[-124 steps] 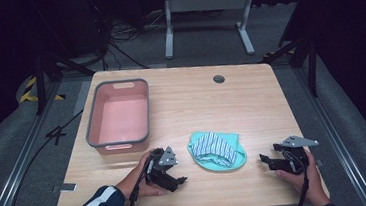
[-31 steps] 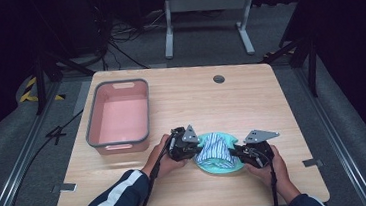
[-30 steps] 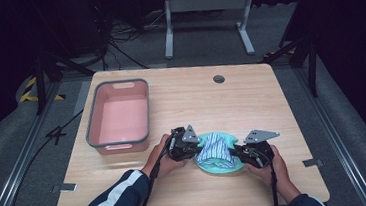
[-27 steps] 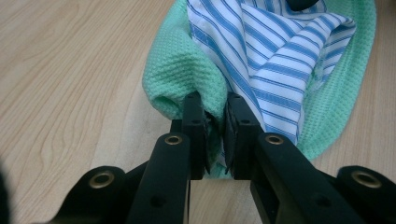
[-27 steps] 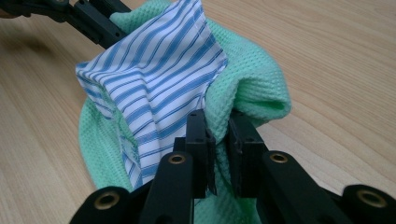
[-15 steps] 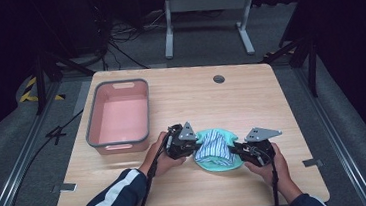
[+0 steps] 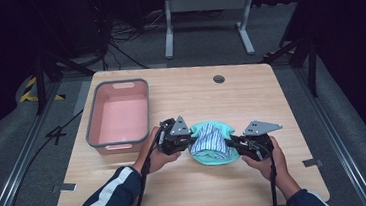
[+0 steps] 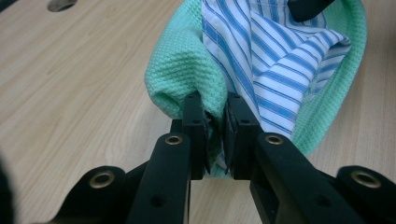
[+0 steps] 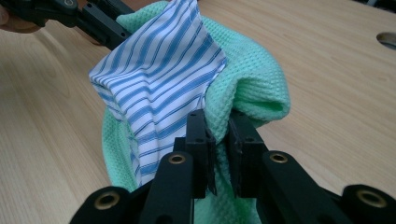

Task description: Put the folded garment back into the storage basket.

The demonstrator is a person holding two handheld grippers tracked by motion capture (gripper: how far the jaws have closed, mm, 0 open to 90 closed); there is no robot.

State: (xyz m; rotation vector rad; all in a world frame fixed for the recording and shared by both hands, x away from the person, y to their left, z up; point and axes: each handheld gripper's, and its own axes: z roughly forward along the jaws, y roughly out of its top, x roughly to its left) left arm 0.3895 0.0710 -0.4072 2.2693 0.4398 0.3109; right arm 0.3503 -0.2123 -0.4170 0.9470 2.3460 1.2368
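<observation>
Pinching opposite edges of the green cloth [image 7: 214, 145] between them, left tool [image 8: 215, 135] and right tool [image 9: 218, 144] are clamped on it.

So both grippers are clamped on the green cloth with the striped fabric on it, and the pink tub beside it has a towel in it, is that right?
Not quite: the pink tub holds nothing, as the high view shows. The rest stands: the left gripper and the right gripper are each shut on an edge of the green cloth, with the striped fabric bunched on it.
</observation>
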